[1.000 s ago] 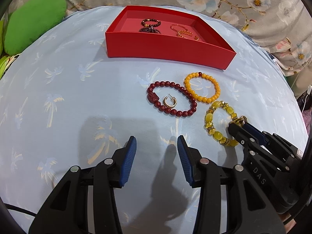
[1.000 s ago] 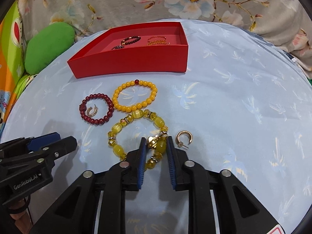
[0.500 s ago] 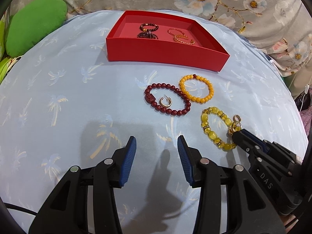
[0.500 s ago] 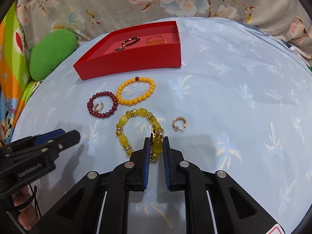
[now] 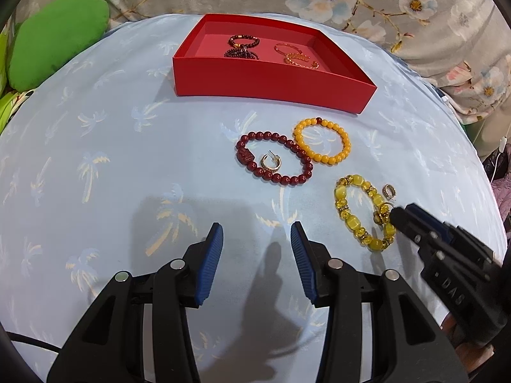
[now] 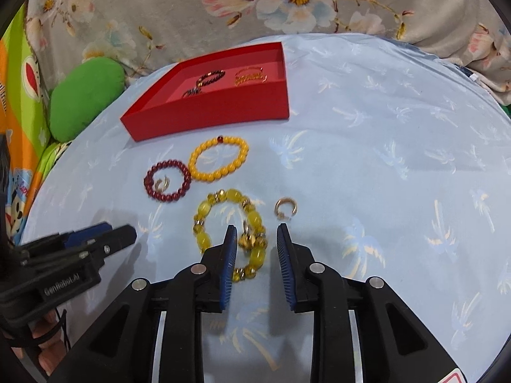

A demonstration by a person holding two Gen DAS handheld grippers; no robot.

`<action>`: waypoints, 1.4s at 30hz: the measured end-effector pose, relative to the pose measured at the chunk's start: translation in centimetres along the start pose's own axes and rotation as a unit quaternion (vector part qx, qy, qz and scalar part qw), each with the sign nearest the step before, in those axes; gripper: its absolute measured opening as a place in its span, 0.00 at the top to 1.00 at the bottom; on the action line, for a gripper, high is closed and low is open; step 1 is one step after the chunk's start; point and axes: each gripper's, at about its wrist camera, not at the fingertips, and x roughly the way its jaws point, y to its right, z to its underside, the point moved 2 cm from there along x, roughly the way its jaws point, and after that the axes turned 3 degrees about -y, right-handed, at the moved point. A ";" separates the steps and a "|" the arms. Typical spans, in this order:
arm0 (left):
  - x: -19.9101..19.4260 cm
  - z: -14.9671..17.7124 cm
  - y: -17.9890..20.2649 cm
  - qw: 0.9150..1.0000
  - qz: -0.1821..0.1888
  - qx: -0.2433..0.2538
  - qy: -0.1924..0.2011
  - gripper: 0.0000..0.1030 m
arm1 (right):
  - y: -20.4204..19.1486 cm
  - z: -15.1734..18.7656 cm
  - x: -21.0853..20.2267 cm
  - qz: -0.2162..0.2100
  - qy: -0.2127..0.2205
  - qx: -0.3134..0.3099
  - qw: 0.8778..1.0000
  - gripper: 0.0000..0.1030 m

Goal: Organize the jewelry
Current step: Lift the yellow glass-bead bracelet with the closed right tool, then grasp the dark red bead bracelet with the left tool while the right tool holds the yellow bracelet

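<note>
A red tray [image 5: 255,86] [image 6: 223,111] at the back of the blue cloth holds dark bead bracelets [image 5: 242,44] and gold chains [image 5: 295,57]. In front lie a dark red bead bracelet [image 5: 274,159] [image 6: 167,180] with a gold earring [image 5: 271,162] inside it, an orange bead bracelet [image 5: 322,145] [image 6: 218,158], a yellow glass bead bracelet [image 5: 361,212] [image 6: 230,223] and a second gold earring [image 6: 285,207] [image 5: 389,190]. My right gripper [image 6: 257,252] is open, its fingers astride the near side of the yellow bracelet. My left gripper [image 5: 255,255] is open and empty, near the front.
A green cushion [image 5: 57,38] [image 6: 86,95] lies at the back left, off the cloth. Floral fabric [image 6: 287,3] runs along the back. The blue palm-print cloth [image 5: 95,159] covers the rounded surface.
My right gripper was shut on the yellow bracelet and has opened; the bracelet lies on the cloth. Both grippers have drawn back a little from the jewelry.
</note>
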 end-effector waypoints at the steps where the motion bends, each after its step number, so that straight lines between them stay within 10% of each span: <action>1: 0.0 0.0 0.0 1.000 0.000 0.001 0.000 0.59 | 0.1 -0.3 0.0 0.000 0.003 0.003 1.000 0.75; 36: 0.5 -0.6 -0.1 1.000 0.000 0.002 -0.005 0.59 | -0.6 -0.3 2.2 0.000 -0.022 -0.008 1.000 0.76; 42: 0.6 -0.5 -0.3 1.000 0.000 -0.002 -0.007 0.59 | -0.9 -0.4 2.6 0.010 -0.020 -0.020 1.000 0.91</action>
